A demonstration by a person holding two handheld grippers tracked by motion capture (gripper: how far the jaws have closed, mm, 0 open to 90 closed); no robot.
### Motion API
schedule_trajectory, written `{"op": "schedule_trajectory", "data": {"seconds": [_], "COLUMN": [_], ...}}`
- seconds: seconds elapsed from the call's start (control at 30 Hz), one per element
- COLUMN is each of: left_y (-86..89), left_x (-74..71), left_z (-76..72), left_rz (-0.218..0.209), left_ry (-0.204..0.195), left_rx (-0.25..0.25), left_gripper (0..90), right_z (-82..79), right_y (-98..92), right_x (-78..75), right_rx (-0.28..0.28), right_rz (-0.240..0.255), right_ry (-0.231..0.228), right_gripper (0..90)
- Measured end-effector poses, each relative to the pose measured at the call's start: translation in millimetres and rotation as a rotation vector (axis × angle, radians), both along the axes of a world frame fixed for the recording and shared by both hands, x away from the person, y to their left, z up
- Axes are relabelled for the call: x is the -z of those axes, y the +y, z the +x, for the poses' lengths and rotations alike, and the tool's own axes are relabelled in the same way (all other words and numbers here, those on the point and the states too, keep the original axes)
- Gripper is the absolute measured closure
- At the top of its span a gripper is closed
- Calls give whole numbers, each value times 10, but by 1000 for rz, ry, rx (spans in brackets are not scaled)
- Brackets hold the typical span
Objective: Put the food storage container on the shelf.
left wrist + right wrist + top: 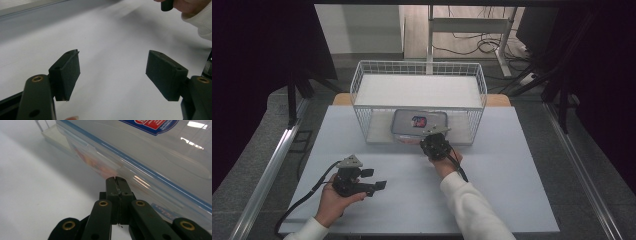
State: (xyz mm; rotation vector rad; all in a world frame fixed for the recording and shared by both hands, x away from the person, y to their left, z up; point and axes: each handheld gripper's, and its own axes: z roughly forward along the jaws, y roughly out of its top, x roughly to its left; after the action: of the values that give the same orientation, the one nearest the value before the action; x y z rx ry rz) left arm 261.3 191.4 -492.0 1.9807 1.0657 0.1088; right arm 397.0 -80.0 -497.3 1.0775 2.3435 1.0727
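Under wire basket's point(362, 80) shelf sat clear plastic food container point(419, 122), blue-sealed lid, red-blue label, long axis parallel to basket front. Right gripper point(116, 179) closed at container's near edge, holding nothing visible. Left gripper point(112, 72) wide open, empty.

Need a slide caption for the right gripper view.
Shut right gripper at the side latch of a clear lidded container, white table below.

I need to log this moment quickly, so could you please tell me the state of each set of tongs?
Left tongs: open, nothing between them.
Right tongs: closed, empty, tips at the clear plastic container.
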Motion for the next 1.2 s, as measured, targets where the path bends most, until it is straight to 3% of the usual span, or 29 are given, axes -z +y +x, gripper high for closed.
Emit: {"op": "schedule_trajectory", "data": {"seconds": [0.53,0.77,1.0,1.2], "left_y": [20,21,26,50], "left_x": [6,5,11,20], "left_z": [9,9,-6,-4], "left_rz": [0,1,0,11], "left_ry": [0,0,-3,-3], "left_rx": [-3,-8,-8,-18], "left_gripper": [268,269,268,268], "right_z": [285,308,175,-54], "right_y": [33,53,27,-178], "right_x": [-23,-26,-127,-234], "right_rx": [73,74,31,-52], "right_rz": [14,15,10,12], "right_ry": [23,28,21,13], "right_gripper": [888,887,887,887]}}
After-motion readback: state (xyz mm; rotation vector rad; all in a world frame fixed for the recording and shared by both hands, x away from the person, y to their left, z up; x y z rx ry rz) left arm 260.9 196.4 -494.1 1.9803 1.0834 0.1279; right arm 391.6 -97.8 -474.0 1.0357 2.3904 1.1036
